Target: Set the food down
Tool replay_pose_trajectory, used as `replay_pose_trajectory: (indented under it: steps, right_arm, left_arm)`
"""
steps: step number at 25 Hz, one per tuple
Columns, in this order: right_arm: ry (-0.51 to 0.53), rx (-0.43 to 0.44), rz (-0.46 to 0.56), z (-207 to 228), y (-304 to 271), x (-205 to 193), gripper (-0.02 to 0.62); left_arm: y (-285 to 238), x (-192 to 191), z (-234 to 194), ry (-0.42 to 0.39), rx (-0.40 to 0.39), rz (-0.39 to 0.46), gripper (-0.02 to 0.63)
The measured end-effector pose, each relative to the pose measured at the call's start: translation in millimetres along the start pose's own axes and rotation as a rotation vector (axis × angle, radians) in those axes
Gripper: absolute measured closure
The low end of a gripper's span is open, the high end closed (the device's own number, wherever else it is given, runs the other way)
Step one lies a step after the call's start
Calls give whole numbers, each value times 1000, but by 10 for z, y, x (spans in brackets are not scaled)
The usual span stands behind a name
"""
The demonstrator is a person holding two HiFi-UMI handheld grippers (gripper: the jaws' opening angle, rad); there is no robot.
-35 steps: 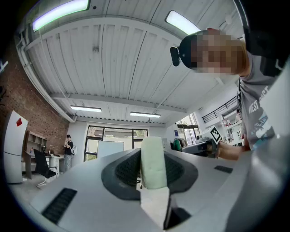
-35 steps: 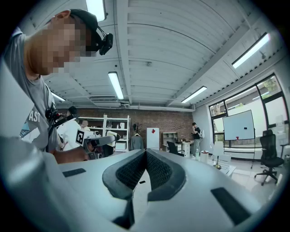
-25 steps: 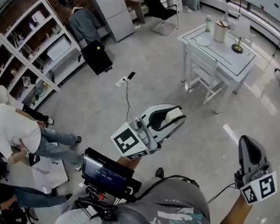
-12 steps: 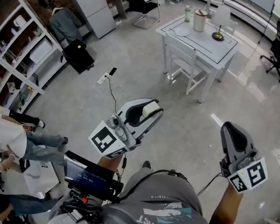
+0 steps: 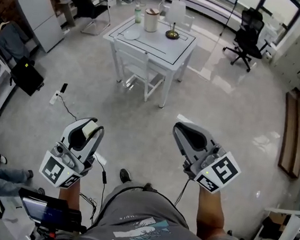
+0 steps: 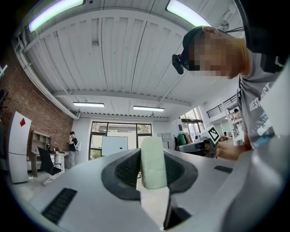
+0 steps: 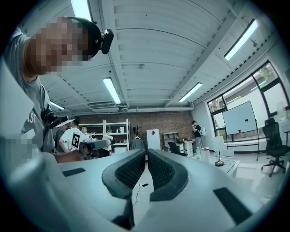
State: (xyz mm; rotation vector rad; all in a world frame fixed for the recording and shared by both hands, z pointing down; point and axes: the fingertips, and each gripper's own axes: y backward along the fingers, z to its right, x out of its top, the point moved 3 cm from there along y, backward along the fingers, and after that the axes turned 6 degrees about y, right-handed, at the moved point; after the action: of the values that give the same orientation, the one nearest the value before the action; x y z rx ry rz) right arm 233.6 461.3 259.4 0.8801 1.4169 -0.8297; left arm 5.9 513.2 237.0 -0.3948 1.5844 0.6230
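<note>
In the head view, the left claw (image 5: 89,128) is clamped on a pale green-white rectangular block of food (image 5: 89,130). It holds the block over the grey polished floor (image 5: 155,122), in front of the person's grey printed T-shirt (image 5: 138,230). The right claw (image 5: 182,132) is roughly level with it on the other side, its jaws together and nothing in them. Well apart from both, farther up the frame, stands a white rectangular table (image 5: 158,45). On it are a white cylindrical container (image 5: 151,20), a small bottle (image 5: 138,13) and a round-based lamp (image 5: 172,34). A white chair (image 5: 137,67) stands at its near side.

In the left gripper view, the block stands upright between two dark ribbed pads (image 6: 126,170). Both pads press on its sides, and its top rises past their tips.

In the right gripper view, that claw's dark ribbed pads (image 7: 131,170) stand close, with only a narrow slit between them and nothing gripped. Beyond them are a red brick wall (image 7: 163,122) and white shelving (image 7: 113,133).
</note>
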Motion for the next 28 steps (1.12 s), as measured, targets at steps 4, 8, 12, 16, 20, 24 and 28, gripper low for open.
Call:
replay_pose_trajectory:
  steps: [4, 8, 12, 16, 20, 24, 28]
  right_arm:
    - [10, -21, -7, 36, -215, 28, 588]
    - [14, -35, -12, 64, -535, 27, 588]
    - [28, -55, -24, 112, -768, 23, 588]
    - [37, -73, -28, 45, -1003, 49, 588]
    - [69, -101, -38, 81, -1077, 137, 588]
    - [98, -80, -79, 221, -1187, 297, 588]
    - [22, -57, -84, 318, -1364, 107, 588]
  left_arm:
    - [-16, 61, -235, 4, -19, 10, 497]
    - [25, 86, -555, 6, -26, 13, 497]
    - [-8, 66, -819, 20, -46, 27, 497]
    - [68, 97, -1050, 30, -72, 39, 497]
    - [2, 84, -1181, 37, -110, 86, 497]
    - [-136, 115, -1238, 61, -105, 119, 497]
    - [-202, 0, -1398, 77, -84, 48, 497]
